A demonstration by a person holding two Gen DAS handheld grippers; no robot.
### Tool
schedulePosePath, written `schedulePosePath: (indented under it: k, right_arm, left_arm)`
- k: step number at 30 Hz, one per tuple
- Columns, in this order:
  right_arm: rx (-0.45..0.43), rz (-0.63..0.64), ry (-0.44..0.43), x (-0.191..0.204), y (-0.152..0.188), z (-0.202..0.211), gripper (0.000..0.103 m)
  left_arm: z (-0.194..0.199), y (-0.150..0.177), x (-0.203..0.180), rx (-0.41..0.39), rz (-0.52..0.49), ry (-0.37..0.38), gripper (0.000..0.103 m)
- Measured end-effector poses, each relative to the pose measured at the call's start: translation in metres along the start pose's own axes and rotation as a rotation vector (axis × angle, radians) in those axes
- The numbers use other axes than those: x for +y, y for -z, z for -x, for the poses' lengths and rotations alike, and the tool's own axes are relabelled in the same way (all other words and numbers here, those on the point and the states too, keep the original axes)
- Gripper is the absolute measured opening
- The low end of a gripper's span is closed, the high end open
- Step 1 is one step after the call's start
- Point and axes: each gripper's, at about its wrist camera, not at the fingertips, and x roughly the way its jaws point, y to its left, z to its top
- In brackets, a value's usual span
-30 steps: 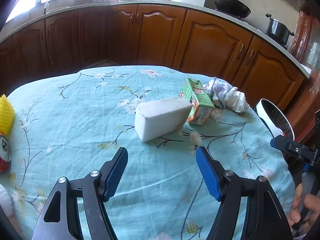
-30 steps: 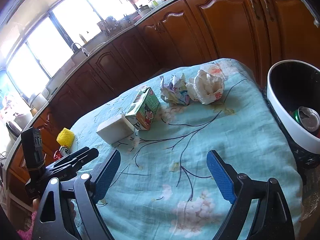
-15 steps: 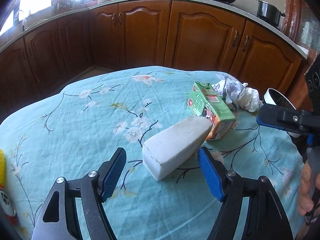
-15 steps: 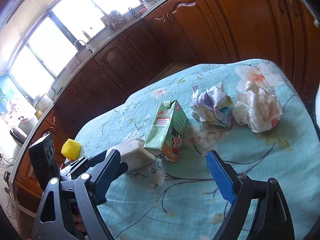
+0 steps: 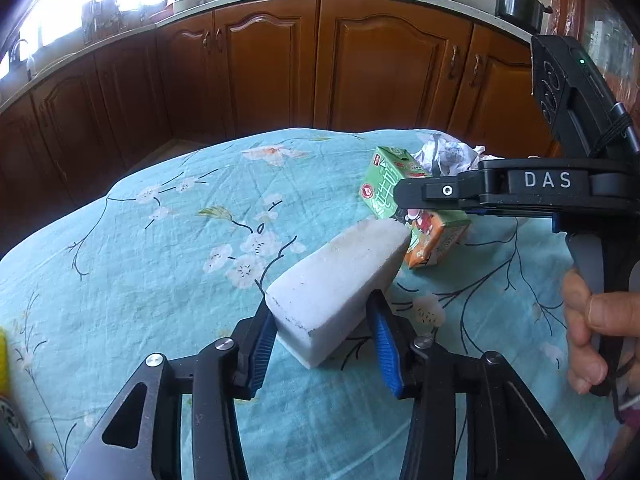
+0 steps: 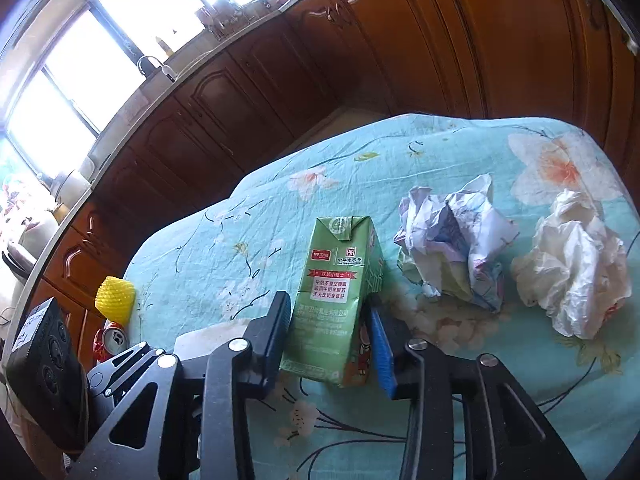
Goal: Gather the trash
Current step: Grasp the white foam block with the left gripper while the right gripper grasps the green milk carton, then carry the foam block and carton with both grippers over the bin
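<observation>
Trash on the floral cloth [image 5: 168, 240]: a white foam block [image 5: 340, 276] between the closing left gripper [image 5: 322, 330]; a green carton [image 6: 336, 300], upright, between the closing right gripper [image 6: 330, 328].

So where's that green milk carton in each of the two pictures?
Left wrist view: the green milk carton sits right of centre, behind the white foam block, partly hidden by the right gripper.
Right wrist view: it stands at centre, between the closing jaws of the right gripper.
Shared landmark: the crumpled paper beside the carton.
</observation>
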Motion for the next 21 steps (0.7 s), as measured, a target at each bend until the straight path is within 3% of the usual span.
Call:
schedulePosePath:
  k: [13,21]
  right_arm:
    - [-0.085,-0.036,-0.014,-0.044,0.045,0.103,0.033]
    - [-0.139,-0.081,0.028,-0.076,0.076,0.154,0.033]
  left_arm:
    - [0.029,0.009,-0.062,-0.022,0.118,0.038,0.038]
    - [0.04,0.007,-0.104,-0.052,0.188,0.064,0.037]
